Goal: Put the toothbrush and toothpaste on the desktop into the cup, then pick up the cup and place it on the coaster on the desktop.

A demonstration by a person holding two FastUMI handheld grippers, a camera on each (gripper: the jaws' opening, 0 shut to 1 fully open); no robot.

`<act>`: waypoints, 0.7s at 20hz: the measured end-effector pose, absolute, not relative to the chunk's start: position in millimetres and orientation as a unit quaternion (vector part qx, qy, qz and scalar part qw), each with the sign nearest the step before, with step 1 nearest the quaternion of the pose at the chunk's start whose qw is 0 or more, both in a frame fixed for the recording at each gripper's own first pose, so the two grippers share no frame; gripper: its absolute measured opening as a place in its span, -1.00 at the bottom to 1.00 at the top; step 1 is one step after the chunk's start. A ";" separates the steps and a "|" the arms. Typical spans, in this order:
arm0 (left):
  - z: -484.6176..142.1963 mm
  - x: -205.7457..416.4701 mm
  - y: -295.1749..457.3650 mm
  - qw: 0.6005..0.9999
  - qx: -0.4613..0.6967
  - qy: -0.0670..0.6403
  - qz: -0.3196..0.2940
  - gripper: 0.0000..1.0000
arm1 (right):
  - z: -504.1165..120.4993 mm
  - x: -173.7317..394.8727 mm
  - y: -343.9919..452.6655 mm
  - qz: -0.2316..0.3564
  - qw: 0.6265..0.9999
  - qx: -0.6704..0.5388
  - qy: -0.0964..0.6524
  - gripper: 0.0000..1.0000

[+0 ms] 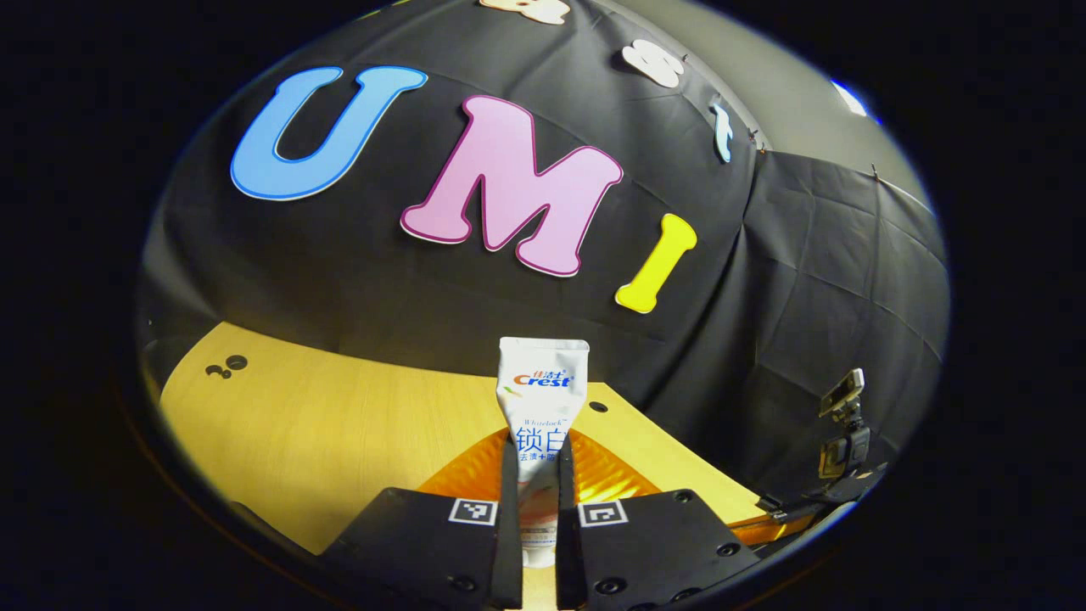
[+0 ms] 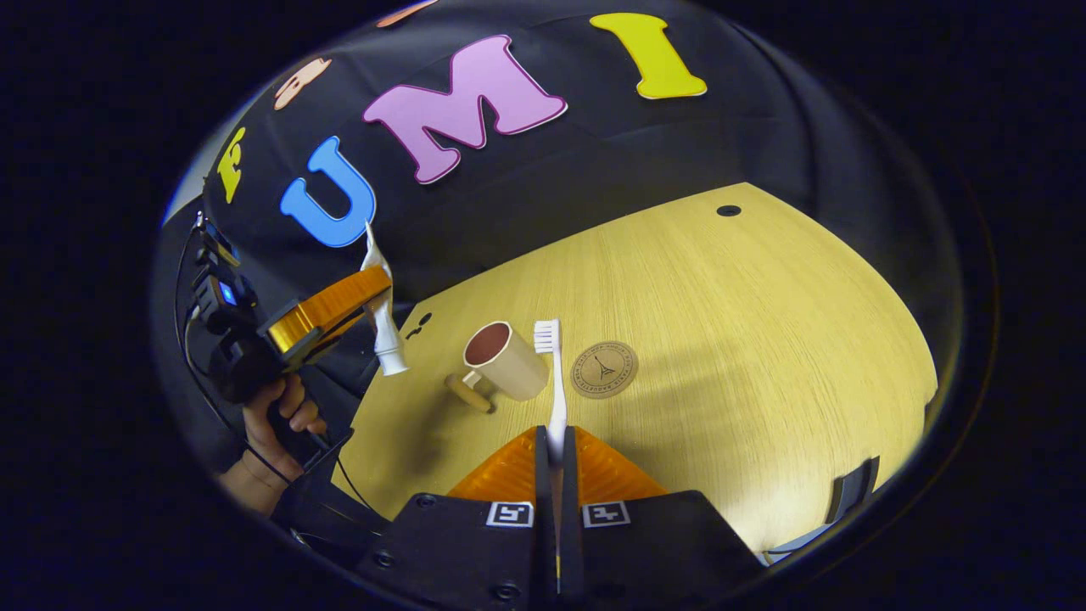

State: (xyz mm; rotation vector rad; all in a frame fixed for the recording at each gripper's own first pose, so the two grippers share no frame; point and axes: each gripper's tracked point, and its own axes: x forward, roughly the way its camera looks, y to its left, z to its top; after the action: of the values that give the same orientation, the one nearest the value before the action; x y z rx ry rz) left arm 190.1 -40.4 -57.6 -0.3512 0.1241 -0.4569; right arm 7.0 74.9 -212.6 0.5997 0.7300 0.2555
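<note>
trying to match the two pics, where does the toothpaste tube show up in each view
Left gripper view: the toothpaste tube stands bottom centre, clamped between this left gripper's fingers.
Right gripper view: the same tube is at middle left, held above the table edge by the far gripper, left of the cup.
Shared landmark: the wooden table.
</note>
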 end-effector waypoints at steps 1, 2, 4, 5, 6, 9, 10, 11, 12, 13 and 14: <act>-60.4 199.9 -42.1 0.957 -0.170 0.060 -0.226 -0.60 | -214.6 3.7 71.4 0.116 0.883 0.288 0.351 -0.88; -63.6 209.8 -43.6 0.958 -0.164 0.061 -0.227 -0.60 | -217.1 0.1 68.2 0.106 0.884 0.289 0.351 -0.88; -75.3 221.6 -46.5 0.960 -0.151 0.064 -0.228 -0.60 | -218.3 -5.2 63.4 0.095 0.885 0.294 0.350 -0.88; -80.8 230.6 -48.4 0.961 -0.143 0.066 -0.229 -0.60 | -218.6 -9.2 62.2 0.092 0.885 0.295 0.349 -0.88; -86.2 238.8 -49.7 0.962 -0.132 0.067 -0.228 -0.60 | -217.7 -12.4 62.2 0.089 0.886 0.294 0.348 -0.88; -102.1 259.4 -56.7 0.965 -0.108 0.074 -0.229 -0.60 | -221.6 -23.1 57.4 0.080 0.887 0.291 0.350 -0.88; -105.6 266.4 -58.2 0.965 -0.103 0.076 -0.228 -0.60 | -221.9 -26.4 55.0 0.075 0.886 0.293 0.351 -0.88; -111.5 272.0 -59.1 0.966 -0.101 0.078 -0.225 -0.60 | -223.1 -29.4 54.1 0.070 0.886 0.294 0.352 -0.88; -117.5 276.9 -60.0 0.966 -0.099 0.083 -0.225 -0.60 | -223.3 -31.8 52.3 0.068 0.886 0.294 0.353 -0.87; -125.0 279.5 -60.9 0.965 -0.099 0.089 -0.224 -0.60 | -222.7 -34.8 50.8 0.065 0.887 0.292 0.352 -0.87; -131.2 281.3 -62.4 0.965 -0.097 0.092 -0.224 -0.59 | -221.5 -35.4 48.2 0.063 0.888 0.292 0.351 -0.88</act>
State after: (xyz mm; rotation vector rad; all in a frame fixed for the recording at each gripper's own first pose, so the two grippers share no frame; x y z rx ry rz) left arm 281.3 -62.4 -131.2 -0.1965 0.1868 -0.4527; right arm -35.4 48.2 -221.5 0.6064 0.7296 0.1303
